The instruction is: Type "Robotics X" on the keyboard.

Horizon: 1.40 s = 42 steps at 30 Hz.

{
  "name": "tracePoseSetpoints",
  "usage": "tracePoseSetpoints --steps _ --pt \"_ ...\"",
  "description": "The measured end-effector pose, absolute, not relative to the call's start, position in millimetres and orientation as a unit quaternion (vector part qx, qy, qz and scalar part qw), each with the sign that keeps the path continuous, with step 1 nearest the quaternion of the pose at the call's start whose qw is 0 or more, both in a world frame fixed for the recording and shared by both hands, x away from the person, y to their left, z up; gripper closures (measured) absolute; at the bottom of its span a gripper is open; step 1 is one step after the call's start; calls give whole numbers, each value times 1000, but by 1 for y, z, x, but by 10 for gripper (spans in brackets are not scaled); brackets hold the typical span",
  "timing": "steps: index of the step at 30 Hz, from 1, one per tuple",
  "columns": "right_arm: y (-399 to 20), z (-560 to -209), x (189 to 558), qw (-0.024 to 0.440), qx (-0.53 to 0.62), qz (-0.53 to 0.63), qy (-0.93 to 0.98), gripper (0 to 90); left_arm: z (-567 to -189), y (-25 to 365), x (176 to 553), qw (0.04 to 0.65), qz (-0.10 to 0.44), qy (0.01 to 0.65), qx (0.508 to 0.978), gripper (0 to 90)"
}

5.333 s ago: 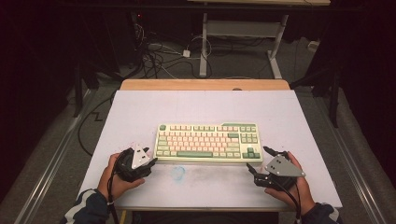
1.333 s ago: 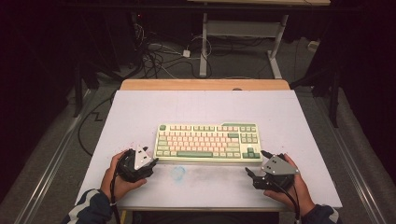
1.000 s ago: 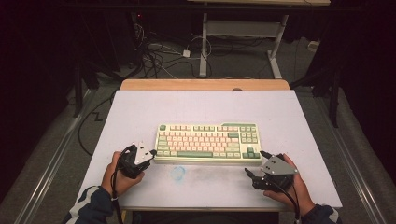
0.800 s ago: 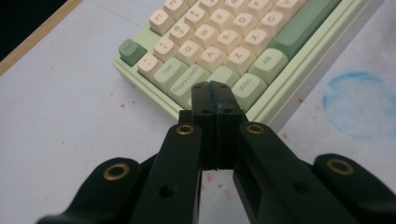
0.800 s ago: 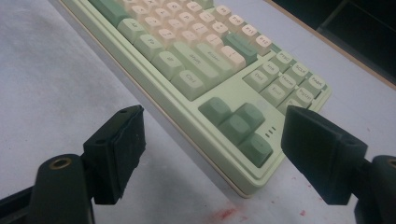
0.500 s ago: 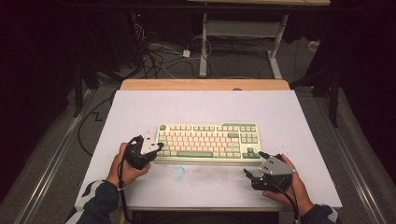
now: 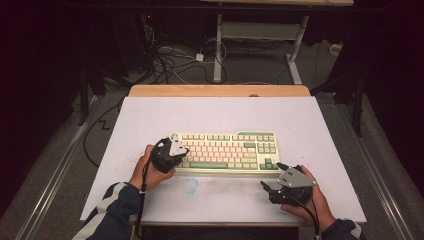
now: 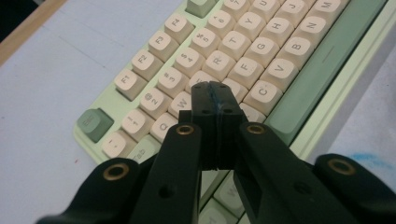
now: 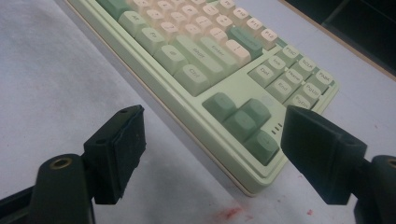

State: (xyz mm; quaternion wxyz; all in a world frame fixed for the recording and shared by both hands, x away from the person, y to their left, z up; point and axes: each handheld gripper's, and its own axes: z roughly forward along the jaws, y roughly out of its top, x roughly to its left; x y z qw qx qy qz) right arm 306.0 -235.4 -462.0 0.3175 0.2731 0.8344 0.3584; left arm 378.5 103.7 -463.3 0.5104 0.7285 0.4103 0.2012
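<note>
A pale green keyboard (image 7: pixel 225 151) with cream and green keys lies mid-table. My left gripper (image 7: pixel 182 150) hangs over its left end, shut with nothing between the pads. In the left gripper view the closed tips of the left gripper (image 8: pixel 214 95) sit just above the keyboard (image 8: pixel 261 60), over the keys around E and D. My right gripper (image 7: pixel 271 176) rests on the table off the keyboard's near right corner, jaws wide apart. In the right gripper view the right gripper (image 9: pixel 210 142) frames the arrow keys of the keyboard (image 9: pixel 224 100) without touching them.
The white table top (image 7: pixel 220 115) has a wooden strip along its far edge. A faint blue smudge (image 7: pixel 190 185) marks the surface in front of the keyboard. Cables and desk legs (image 7: pixel 218 45) stand on the floor beyond.
My left gripper has moved right and away from the near edge, from beside the keyboard's left end to over its left keys. The right gripper has stayed put.
</note>
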Motion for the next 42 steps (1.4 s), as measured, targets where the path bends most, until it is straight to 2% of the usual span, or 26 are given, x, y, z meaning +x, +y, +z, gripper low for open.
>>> tracePoseSetpoints --steps 20,37,42 --pt "-235 -462 305 318 266 360 836 230 -472 96 388 493 192 419 738 872" --pt "-236 -461 306 326 271 356 833 233 -462 99 384 517 206 410 723 853" --pt "-236 -461 305 326 268 357 834 233 -459 100 382 529 207 409 714 794"
